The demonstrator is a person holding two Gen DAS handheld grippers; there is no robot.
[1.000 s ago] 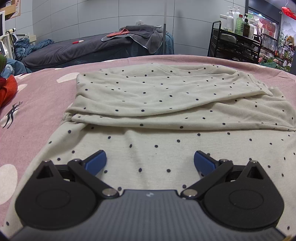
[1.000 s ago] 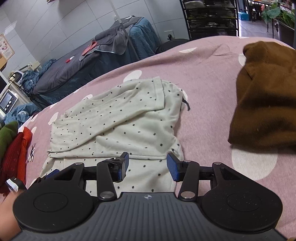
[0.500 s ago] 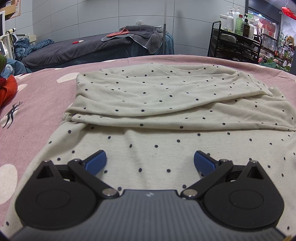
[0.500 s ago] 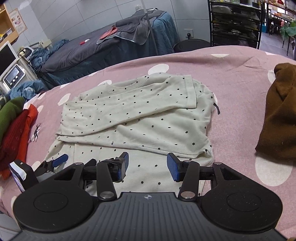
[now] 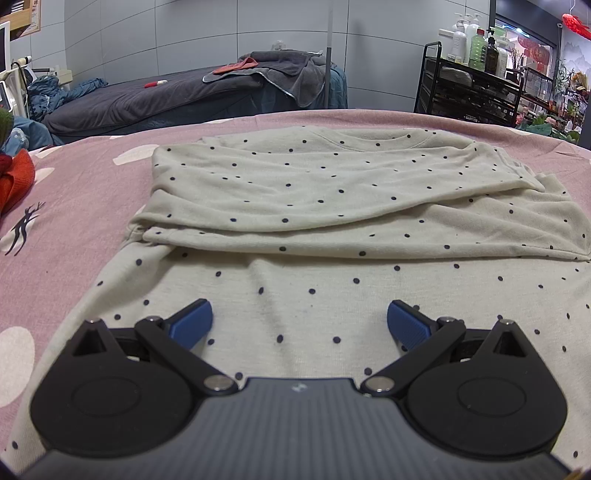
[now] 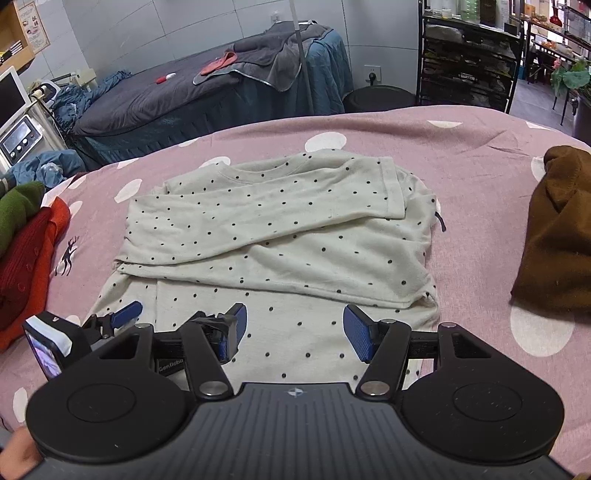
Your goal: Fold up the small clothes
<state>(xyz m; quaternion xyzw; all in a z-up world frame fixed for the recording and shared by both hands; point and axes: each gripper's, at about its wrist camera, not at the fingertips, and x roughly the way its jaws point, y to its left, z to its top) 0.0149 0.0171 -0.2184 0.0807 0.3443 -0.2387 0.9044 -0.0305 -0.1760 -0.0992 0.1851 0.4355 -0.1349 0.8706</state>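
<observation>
We can read only "GenRobo", white lettering on the black body of the left gripper (image 6: 173, 334) in the right wrist view; the wall poster's (image 6: 35, 31) characters are too small.

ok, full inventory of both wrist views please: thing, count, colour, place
polka-dot top: 1, cream with dark dots, centre of bed, sleeves folded across chest
bed sheet: 1, pink with white spots
brown garment: 1, brown, right of top
red garment: 1, red, left edge
green garment: 1, green, behind the red one
massage table: 1, dark grey cover, background
shelf rack: 1, black, bottles on top, back right
left gripper: 1, black with blue pads, open, over hem
right gripper: 1, same colours, open, jaws just widened, nothing between
</observation>
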